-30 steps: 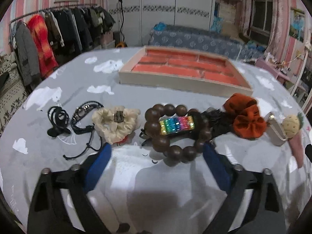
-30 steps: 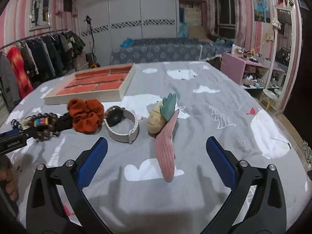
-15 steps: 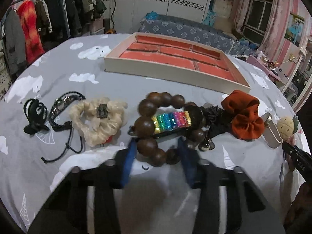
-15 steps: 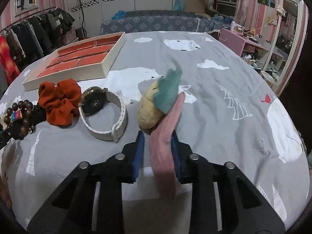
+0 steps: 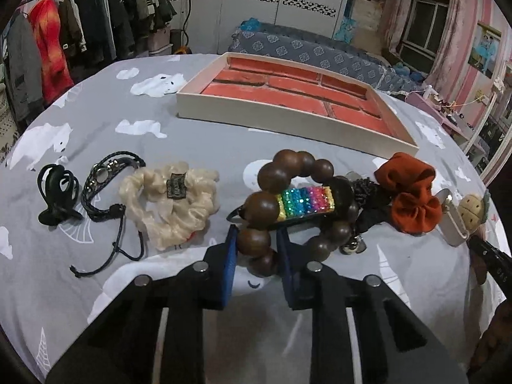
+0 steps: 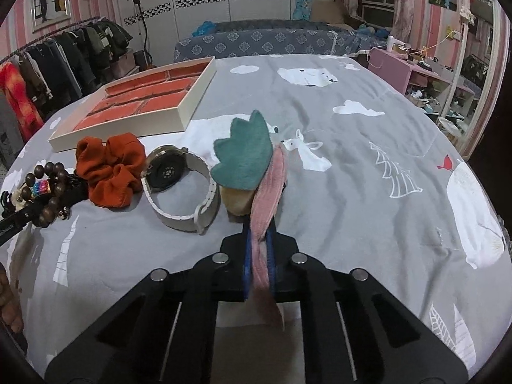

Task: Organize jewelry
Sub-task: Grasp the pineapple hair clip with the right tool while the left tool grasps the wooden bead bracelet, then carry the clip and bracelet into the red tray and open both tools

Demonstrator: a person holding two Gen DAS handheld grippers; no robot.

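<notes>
Both hand-held grippers have just closed onto jewelry.
Left hand-held gripper (image 5: 256, 249) pinches the bead bracelet (image 5: 297, 204); right hand-held gripper (image 6: 258, 240) clamps the pink plush strap (image 6: 267, 192). Both pieces are still on the bed (image 6: 368, 192), tray (image 5: 288, 118) empty, everything left to sort.

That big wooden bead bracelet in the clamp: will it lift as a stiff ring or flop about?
Probably it flops: the wooden bead bracelet is separate round beads, seemingly strung, and the left gripper pinches only one or two. The rest would likely sag. The rainbow clip lying across it may slide off. The beads look solid, so fairly heavy.
</notes>
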